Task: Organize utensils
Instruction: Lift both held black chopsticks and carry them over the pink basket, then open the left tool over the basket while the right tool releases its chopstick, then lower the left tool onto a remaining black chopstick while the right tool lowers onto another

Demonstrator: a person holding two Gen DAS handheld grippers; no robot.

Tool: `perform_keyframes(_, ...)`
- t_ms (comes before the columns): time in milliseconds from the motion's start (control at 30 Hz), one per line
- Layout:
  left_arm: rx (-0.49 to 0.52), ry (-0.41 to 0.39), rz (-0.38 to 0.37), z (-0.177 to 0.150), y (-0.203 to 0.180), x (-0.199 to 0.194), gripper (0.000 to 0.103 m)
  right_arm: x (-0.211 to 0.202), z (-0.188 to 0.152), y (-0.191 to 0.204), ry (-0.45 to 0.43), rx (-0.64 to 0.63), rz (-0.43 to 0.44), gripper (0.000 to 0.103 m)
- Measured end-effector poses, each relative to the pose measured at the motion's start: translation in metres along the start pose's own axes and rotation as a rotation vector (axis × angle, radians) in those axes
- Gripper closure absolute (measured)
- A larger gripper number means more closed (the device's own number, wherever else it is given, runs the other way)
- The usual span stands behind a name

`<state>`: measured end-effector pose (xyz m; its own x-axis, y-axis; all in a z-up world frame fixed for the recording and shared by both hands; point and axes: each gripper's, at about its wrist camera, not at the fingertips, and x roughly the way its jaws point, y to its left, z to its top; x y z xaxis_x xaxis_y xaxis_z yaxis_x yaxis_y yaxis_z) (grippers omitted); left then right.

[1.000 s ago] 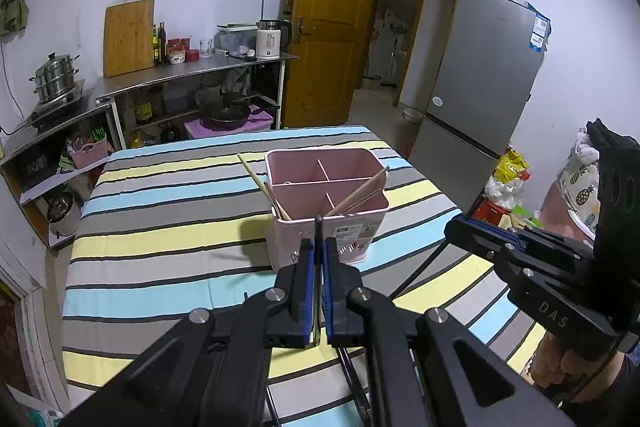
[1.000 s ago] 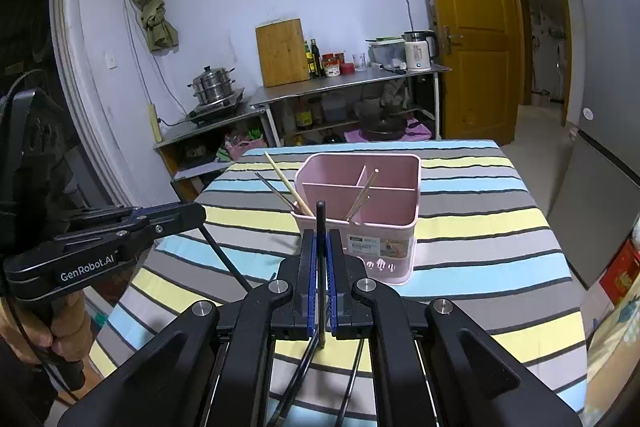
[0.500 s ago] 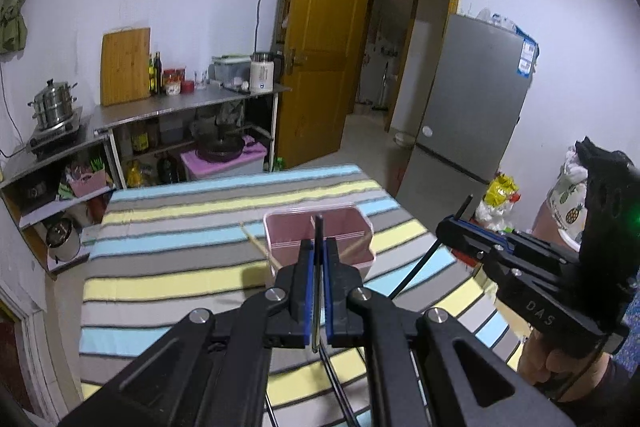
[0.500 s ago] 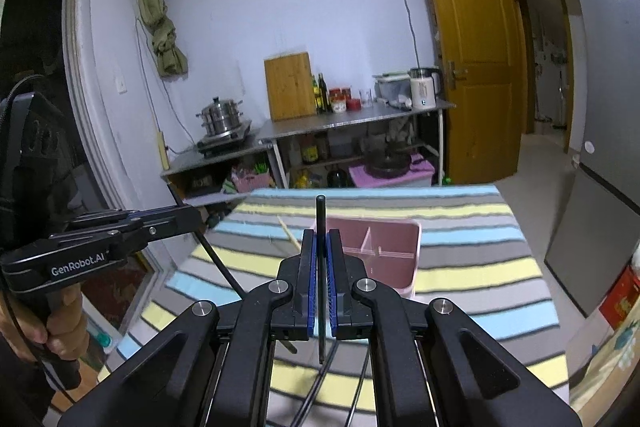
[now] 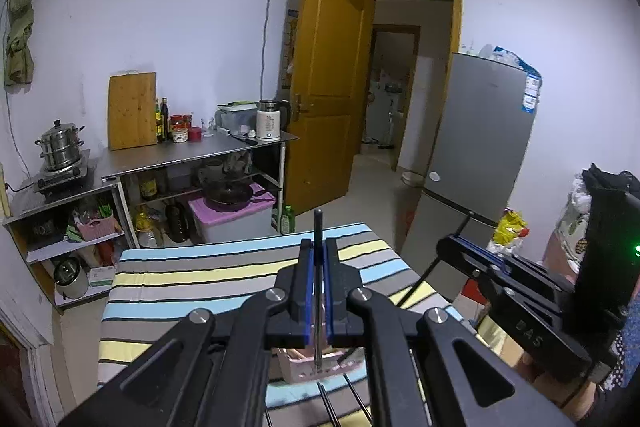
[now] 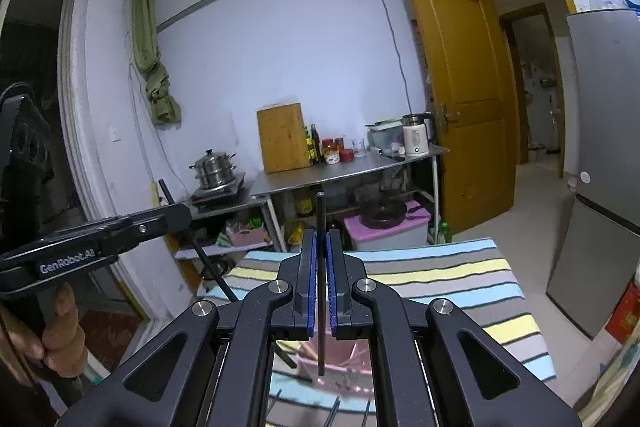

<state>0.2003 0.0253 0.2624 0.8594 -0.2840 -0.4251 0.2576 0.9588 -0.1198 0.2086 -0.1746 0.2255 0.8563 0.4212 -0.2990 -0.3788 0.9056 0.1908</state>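
Each claw pinches one black chopstick: left claw (image 5: 316, 291), right claw (image 6: 321, 283). The pink holder (image 6: 344, 367) sits low in the frame on the striped worktop (image 6: 460, 279). Carrying step; next likely lowering the tips into a compartment.

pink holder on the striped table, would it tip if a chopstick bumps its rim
Probably somewhat tippy: the pink holder looks like thin plastic, so likely light. The wooden sticks leaning in it suggest little ballast. The striped cloth beneath may let it slide rather than topple. The black chopstick in the right tongs looks stiff enough to push it.
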Motion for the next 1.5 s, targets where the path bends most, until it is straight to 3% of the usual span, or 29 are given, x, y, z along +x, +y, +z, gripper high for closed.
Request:
perform_keyframes(467,-0.042,0.047,-0.002,-0.022,0.015,0.071,0.098,0.058,-0.024,-0.020,0.061,0.000,-0.033,0.099)
perform_keyframes(833,-0.080,0.168,-0.002,-0.061,0.023,0.106,0.098,0.086,-0.066,-0.028,0.195,0.000,-0.038,0.098)
perform_keyframes(1033,-0.104,0.202,0.008,-0.075,0.027,0.109,0.097,0.088,-0.076,-0.035,0.242,0.020,-0.030,0.098)
perform_keyframes(1100,-0.105,0.208,0.015,-0.076,0.028,0.109,0.089,0.085,-0.075,-0.036,0.249,0.019,-0.033,0.097)
perform_keyframes(1167,-0.108,0.201,0.013,-0.077,0.029,0.105,0.081,0.078,-0.073,-0.037,0.237,0.016,-0.034,0.087)
perform_keyframes(1200,-0.109,0.196,0.014,-0.077,0.029,0.102,0.078,0.075,-0.072,-0.037,0.232,0.017,-0.031,0.087)
perform_keyframes(1500,-0.114,0.143,0.020,-0.079,0.028,0.064,0.071,0.033,-0.076,-0.035,0.199,0.037,-0.040,0.087)
